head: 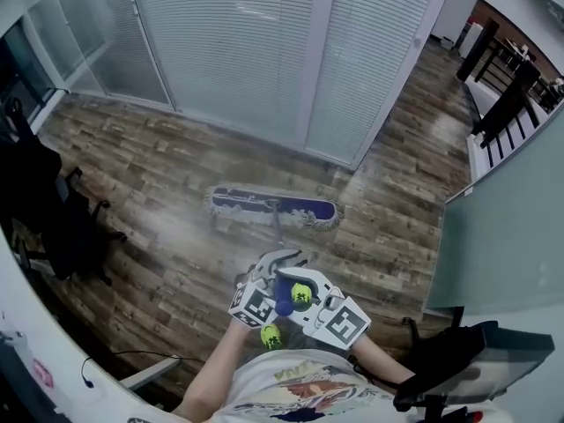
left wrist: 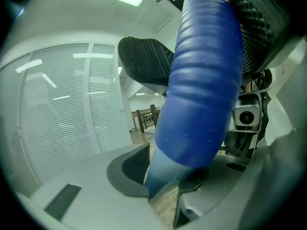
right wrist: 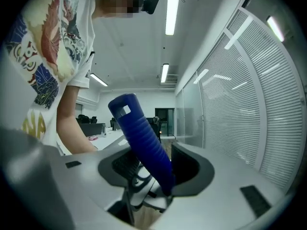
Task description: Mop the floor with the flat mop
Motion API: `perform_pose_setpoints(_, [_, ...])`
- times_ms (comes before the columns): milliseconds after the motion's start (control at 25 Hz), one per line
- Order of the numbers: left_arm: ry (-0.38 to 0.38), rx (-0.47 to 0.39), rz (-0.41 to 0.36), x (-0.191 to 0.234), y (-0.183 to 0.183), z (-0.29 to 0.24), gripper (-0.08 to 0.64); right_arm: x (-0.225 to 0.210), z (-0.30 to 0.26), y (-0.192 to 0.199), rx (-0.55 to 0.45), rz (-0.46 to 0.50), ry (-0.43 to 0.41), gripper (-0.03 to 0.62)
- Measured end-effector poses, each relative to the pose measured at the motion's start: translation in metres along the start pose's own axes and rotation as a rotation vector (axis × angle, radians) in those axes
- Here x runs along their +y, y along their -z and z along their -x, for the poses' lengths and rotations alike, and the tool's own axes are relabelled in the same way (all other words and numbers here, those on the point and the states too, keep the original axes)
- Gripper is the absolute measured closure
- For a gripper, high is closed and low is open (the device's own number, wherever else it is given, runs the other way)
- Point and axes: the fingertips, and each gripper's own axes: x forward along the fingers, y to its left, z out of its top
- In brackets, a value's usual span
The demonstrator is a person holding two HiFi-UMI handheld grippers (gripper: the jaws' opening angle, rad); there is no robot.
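Note:
The flat mop's blue-and-white head (head: 273, 208) lies flat on the wooden floor ahead of me, and its thin pole (head: 279, 232) runs back toward my body. Both grippers meet at the pole's ribbed blue grip (head: 284, 293). The left gripper (head: 280, 267) is shut on it; in the left gripper view the grip (left wrist: 201, 90) fills the space between the ribbed pads (left wrist: 144, 61). My right gripper (head: 295, 291) holds the same grip just behind. In the right gripper view the grip (right wrist: 144, 143) slants across the jaws and touches both sides, its top end standing free.
A wall of white blinds (head: 264, 51) stands just beyond the mop head. A black office chair (head: 53, 218) sits at the left, and another chair (head: 476, 359) at the lower right. A glass partition (head: 502, 227) borders the right side. Dark furniture (head: 502, 86) stands far right.

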Motion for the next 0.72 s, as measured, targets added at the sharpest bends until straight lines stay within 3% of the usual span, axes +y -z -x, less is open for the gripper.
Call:
perform_pose_setpoints(280, [0.000, -0.024, 0.001, -0.076, 0.008, 0.070, 0.495, 0.105, 0.005, 0.001, 0.023, -0.014, -0.027, 0.399])
perform_pose_setpoints(600, [0.017, -0.048, -0.031, -0.092, 0.028, 0.096, 0.495, 0.140, -0.012, 0.017, 0.028, 0.001, -0.086, 0.387])
perform_pose_setpoints(720, [0.012, -0.065, -0.030, -0.096, 0.033, 0.103, 0.495, 0.149, -0.017, 0.020, -0.001, -0.043, -0.118, 0.376])
